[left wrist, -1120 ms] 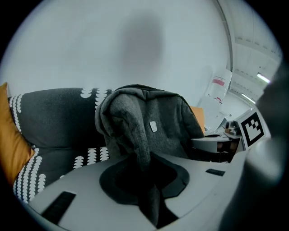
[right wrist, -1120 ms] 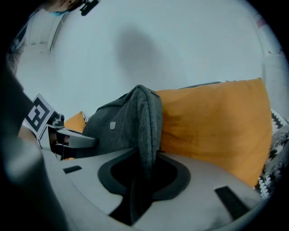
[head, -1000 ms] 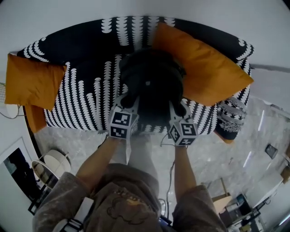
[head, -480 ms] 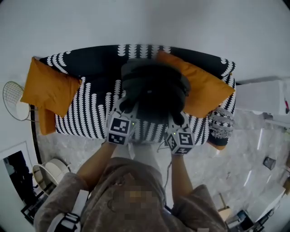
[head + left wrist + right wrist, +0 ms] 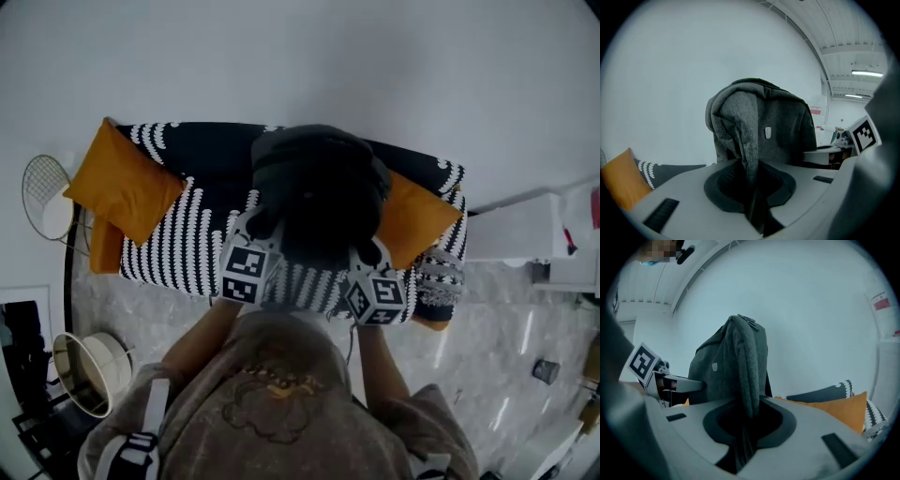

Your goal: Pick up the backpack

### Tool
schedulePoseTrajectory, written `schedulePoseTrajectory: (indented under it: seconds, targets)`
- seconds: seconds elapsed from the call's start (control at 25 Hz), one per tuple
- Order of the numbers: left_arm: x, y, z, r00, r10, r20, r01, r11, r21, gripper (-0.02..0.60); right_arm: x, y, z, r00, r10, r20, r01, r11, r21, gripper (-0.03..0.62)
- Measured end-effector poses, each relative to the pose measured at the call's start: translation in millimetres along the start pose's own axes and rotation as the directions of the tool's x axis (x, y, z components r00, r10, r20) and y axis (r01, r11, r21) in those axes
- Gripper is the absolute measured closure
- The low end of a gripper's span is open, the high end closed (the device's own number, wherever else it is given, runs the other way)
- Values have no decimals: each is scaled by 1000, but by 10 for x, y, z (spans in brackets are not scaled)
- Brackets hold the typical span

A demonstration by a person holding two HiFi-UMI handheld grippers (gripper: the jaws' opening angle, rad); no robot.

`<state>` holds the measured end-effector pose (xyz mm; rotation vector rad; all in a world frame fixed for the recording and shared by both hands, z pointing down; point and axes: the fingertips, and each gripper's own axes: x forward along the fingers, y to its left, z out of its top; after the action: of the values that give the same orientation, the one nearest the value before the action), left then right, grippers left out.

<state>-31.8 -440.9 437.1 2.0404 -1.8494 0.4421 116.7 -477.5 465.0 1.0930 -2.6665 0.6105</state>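
The dark grey backpack (image 5: 314,192) hangs in the air above the black-and-white sofa (image 5: 187,234). The left gripper (image 5: 255,225) has its jaws pinched tight on one shoulder strap (image 5: 746,136), and the right gripper (image 5: 370,248) has its jaws clamped on the other strap (image 5: 749,371). An orange cushion (image 5: 127,183) leans at the sofa's left end.

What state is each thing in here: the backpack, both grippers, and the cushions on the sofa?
Backpack: upright, held up by its straps in front of the sofa.
Left gripper: shut on one strap.
Right gripper: shut on the other strap.
Left orange cushion: propped tilted at the sofa's end.
Right orange cushion: on the sofa, partly hidden behind the backpack.
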Motion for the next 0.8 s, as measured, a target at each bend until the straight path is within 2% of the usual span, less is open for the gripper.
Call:
schedulePoseTrajectory:
  seconds: [0.16,0.4,0.8]
  targets:
    - [-195,-28,17,1000,4,20,-3,1000,-18,526,-104,110,36,999,35,6,-35,999,-11,536]
    - [-720,-4,-164,999,11,31,-11,1000,-14,526,-348,497,-141,998,60,18,-60,998,-14,536]
    - [-1968,-63,-621,997,17,69,-17,1000,-4,526,-1171,1428,-571,997,60,48,-58,998,-41,536]
